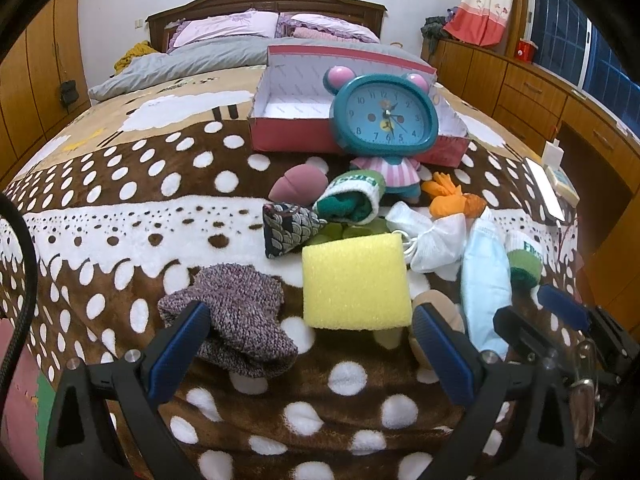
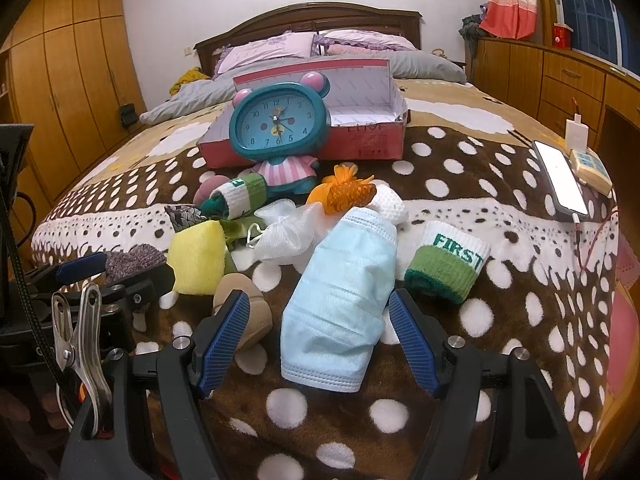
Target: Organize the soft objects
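Right tongs (image 2: 320,336) astride lengthwise mask (image 2: 340,300)

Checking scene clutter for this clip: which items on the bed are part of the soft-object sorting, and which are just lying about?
Part of the job: yellow sponge, blue face mask, knitted purple sock, FIRST wristband, white mesh pouf, orange cloth, open pink box.

Lying about: alarm clock, phone, charger, pillows.

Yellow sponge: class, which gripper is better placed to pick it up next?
Left. The left gripper is open, with the yellow sponge directly ahead between its fingers; the right gripper is lined up on the blue face mask.
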